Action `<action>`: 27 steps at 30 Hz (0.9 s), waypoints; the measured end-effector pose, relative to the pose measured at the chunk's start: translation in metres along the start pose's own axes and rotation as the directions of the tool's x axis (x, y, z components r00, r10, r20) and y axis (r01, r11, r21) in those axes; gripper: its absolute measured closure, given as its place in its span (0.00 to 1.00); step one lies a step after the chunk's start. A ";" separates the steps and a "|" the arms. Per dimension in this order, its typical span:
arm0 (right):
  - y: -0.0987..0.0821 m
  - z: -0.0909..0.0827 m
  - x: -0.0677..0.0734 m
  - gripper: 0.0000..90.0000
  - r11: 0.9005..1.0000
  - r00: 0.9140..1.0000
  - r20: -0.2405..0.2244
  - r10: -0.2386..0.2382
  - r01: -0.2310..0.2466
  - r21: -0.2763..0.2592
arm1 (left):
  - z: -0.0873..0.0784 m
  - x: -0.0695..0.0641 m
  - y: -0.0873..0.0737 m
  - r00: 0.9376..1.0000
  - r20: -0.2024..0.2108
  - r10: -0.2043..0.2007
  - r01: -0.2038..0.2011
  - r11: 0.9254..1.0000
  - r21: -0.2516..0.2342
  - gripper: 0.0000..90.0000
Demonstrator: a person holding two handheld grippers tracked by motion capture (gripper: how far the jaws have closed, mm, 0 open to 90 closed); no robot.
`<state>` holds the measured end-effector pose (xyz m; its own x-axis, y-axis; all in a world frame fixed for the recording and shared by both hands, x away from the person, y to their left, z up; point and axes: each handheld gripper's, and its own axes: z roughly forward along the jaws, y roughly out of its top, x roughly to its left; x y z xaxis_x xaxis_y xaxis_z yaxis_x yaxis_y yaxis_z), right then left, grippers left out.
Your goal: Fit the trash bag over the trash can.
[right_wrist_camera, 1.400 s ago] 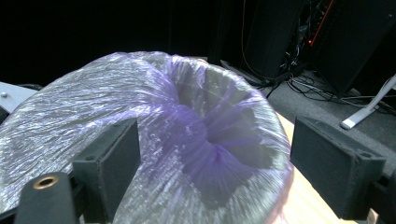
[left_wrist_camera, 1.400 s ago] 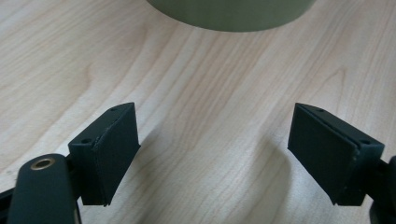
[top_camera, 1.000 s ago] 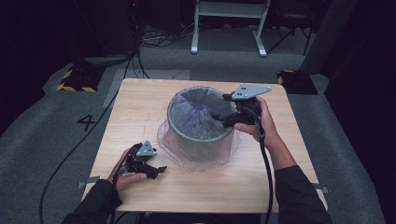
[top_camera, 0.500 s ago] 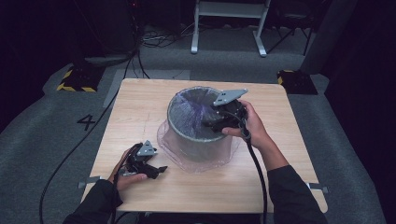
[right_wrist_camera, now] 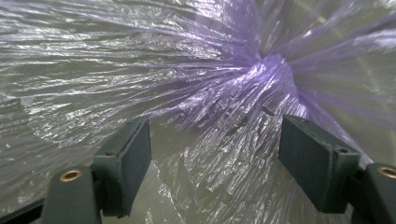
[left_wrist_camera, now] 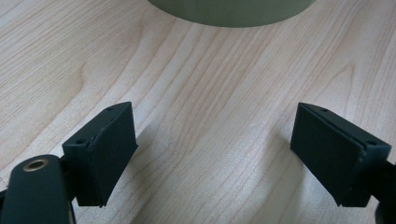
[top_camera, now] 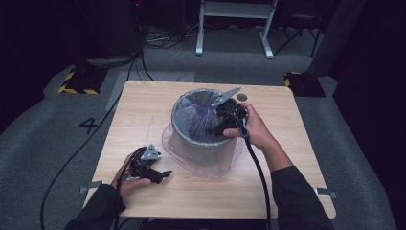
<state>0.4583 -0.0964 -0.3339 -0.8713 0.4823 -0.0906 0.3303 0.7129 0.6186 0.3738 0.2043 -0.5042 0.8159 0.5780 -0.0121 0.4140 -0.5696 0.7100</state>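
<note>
Right tool (right_wrist_camera: 215,163) just reopened, empty, over purple liner (right_wrist_camera: 261,79) knot; left tool (left_wrist_camera: 212,161) open above table (left_wrist_camera: 210,93).

From above, light falls on my table (top_camera: 143,110), which is evenly bright, while the floor around it goes dim and the far room and right side sink to near black. The high view is soft and grainy. My right gripper (top_camera: 214,128) is slightly smeared. My left gripper view is sharp and well lit, with soft shadows under both jaws on the wood grain. In my right gripper view the purple bag (right_wrist_camera: 196,74) throws white glare off its creases, and its upper right corner is blurred.
</note>
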 end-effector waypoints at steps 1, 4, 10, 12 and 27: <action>0.001 0.001 0.000 0.27 1.000 1.000 0.004 0.003 -0.003 0.011 | 0.000 0.000 0.000 1.000 0.000 0.000 0.000 1.000 0.000 0.15; 0.002 0.004 -0.003 0.25 0.999 1.000 0.001 0.017 -0.017 0.035 | 0.000 0.000 0.000 1.000 0.000 0.000 0.000 1.000 0.000 0.15; 0.006 0.008 -0.004 0.22 0.994 1.000 0.009 0.026 -0.027 0.108 | 0.000 0.000 0.000 1.000 0.000 0.000 0.000 1.000 0.000 0.15; 0.007 0.009 -0.004 0.22 0.992 1.000 0.005 0.029 -0.029 0.120 | 0.000 0.000 0.000 1.000 0.000 0.000 0.000 1.000 0.000 0.15; 0.002 -0.001 0.000 0.23 0.999 0.999 0.044 0.033 -0.034 0.034 | 0.000 0.000 0.000 1.000 -0.002 0.000 0.000 1.000 -0.001 0.15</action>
<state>0.4586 -0.0956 -0.3325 -0.8434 0.5271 -0.1043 0.3719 0.7127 0.5947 0.3737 0.2040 -0.5043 0.8150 0.5794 -0.0111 0.4142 -0.5690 0.7104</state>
